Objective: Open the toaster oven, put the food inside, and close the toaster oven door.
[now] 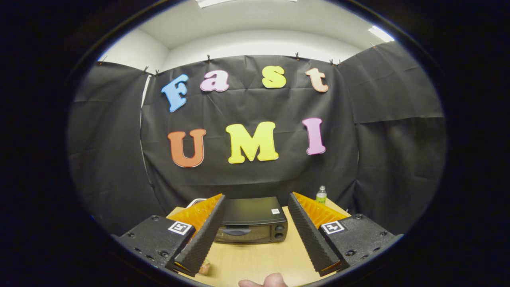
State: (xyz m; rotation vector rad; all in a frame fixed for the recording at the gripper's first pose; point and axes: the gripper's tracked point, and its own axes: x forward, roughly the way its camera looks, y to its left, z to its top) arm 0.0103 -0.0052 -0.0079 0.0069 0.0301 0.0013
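Jaws spread wide and empty on the gripper (255, 217), toaster oven (251, 223) sits shut dead ahead at 12 o'clock between the fingers, looks like a rigid, heavyish box, so I'd hook the door handle (236, 231) up top.

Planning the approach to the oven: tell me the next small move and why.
Probably move the hand-held gripper forward and down toward the handle of the black toaster oven. The door looks closed, the open fingers hold nothing, and the oven sits beyond them on the light wooden table.
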